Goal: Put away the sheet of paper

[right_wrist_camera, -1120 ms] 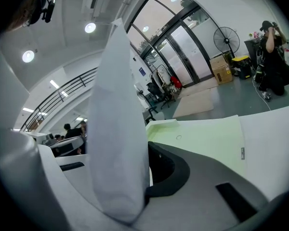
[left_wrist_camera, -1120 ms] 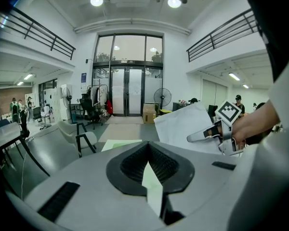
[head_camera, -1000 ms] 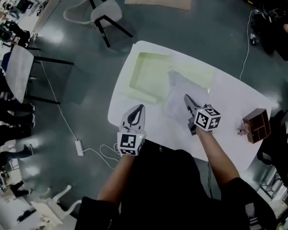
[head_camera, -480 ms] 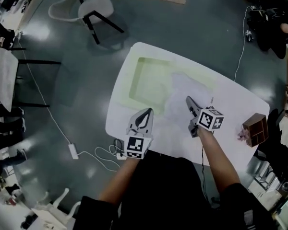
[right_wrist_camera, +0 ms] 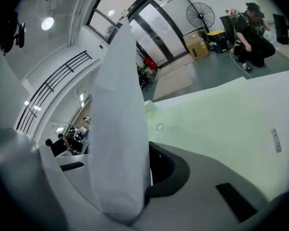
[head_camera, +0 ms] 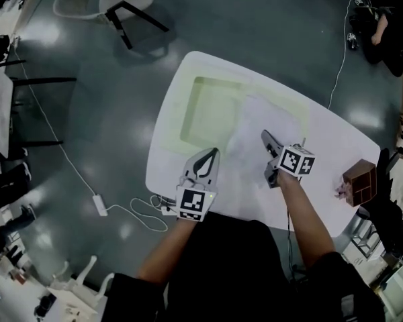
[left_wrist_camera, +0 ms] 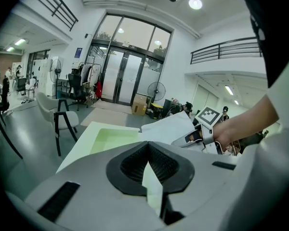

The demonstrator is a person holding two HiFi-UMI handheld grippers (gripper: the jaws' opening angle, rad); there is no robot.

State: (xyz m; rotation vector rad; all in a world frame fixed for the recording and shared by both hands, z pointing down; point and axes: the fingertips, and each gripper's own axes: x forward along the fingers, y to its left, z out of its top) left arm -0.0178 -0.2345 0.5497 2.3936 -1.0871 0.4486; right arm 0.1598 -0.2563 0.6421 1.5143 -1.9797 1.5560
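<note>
Paper point(head_camera: 256, 121) lowered since second ago, now held flatter over right part of green tray point(head_camera: 200, 116) on table point(head_camera: 336, 156), mid frame. Near edge kept pinched in right claw point(head_camera: 264, 137). Left claw point(head_camera: 211, 154), clenched and empty, brought over table edge. Drop-off judged close.

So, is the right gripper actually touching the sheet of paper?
Touching. The right gripper view shows the sheet of paper pinched between the closed jaws of the right gripper, standing up out of them.
</note>
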